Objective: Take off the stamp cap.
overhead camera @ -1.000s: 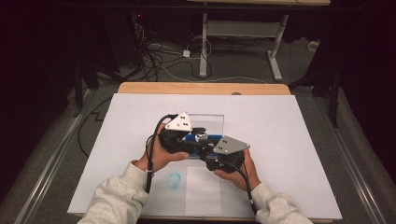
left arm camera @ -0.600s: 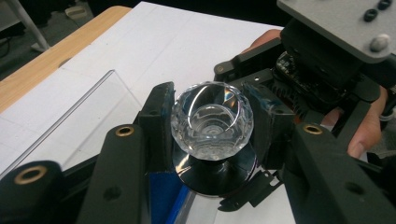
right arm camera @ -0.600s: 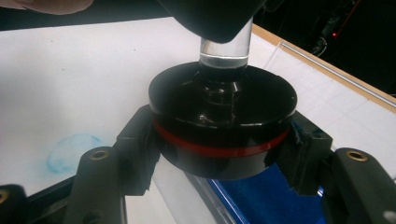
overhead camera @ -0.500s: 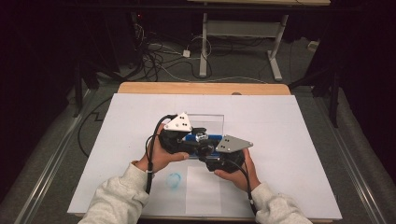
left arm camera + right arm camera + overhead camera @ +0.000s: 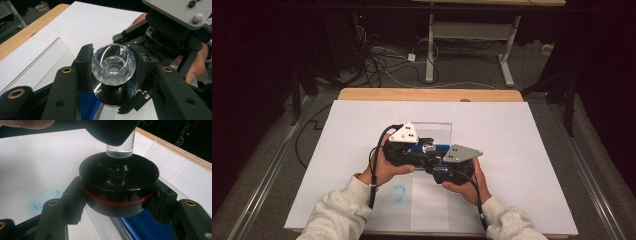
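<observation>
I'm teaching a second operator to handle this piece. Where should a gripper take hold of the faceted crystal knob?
Probably as the left gripper does: pads on opposite sides of the crystal knob, across its faceted girdle, with the clear stem pointing away. The right gripper clamps the black disc base by its rim.
</observation>
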`<state>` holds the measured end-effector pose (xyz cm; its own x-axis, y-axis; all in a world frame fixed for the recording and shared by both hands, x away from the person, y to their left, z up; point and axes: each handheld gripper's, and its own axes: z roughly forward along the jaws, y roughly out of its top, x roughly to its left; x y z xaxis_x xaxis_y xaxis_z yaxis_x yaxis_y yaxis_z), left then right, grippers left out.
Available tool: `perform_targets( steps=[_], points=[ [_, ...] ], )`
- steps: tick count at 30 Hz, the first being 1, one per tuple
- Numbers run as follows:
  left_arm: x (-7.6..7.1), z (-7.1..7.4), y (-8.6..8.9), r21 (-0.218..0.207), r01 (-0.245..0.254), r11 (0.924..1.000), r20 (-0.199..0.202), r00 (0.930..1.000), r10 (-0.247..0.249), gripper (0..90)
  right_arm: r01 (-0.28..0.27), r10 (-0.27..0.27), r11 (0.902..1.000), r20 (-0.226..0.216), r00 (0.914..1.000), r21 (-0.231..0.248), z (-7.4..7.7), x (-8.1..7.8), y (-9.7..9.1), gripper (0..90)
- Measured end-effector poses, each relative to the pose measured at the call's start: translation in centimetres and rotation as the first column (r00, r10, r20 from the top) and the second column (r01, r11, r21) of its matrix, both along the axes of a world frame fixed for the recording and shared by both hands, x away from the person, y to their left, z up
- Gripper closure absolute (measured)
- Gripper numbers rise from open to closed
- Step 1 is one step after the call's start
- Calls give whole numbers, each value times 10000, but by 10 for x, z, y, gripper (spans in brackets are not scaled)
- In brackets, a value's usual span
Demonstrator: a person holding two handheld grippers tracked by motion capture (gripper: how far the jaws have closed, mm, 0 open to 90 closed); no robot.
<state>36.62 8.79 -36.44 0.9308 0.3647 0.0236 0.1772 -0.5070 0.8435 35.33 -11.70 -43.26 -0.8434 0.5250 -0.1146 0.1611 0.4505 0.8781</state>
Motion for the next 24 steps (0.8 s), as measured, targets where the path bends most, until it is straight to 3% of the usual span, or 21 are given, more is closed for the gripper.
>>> perform_targets(
  steps=[4,7,13,20,24],
  points=[
    [-1,-2,-1,11,-3,10000,95,10000,3,550,29,-31,9999,-143,9999,-112,0,0,1,387],
    [1,-4,-1,37,-83,10000,-117,9999,83,549,85,-92,9995,-227,9997,-295,1,0,1,387],
    [0,-6,-2,-51,-307,9995,-131,9994,306,549,285,-303,9988,-481,9984,-387,0,1,2,387],
    [-1,-6,-1,-335,-447,9984,-104,9990,444,550,372,-375,9993,-688,9969,-57,0,0,1,388],
    [-3,-8,0,-322,-453,9985,16,9990,454,550,370,-360,9993,-1055,9938,72,1,0,3,387]
  ],
)
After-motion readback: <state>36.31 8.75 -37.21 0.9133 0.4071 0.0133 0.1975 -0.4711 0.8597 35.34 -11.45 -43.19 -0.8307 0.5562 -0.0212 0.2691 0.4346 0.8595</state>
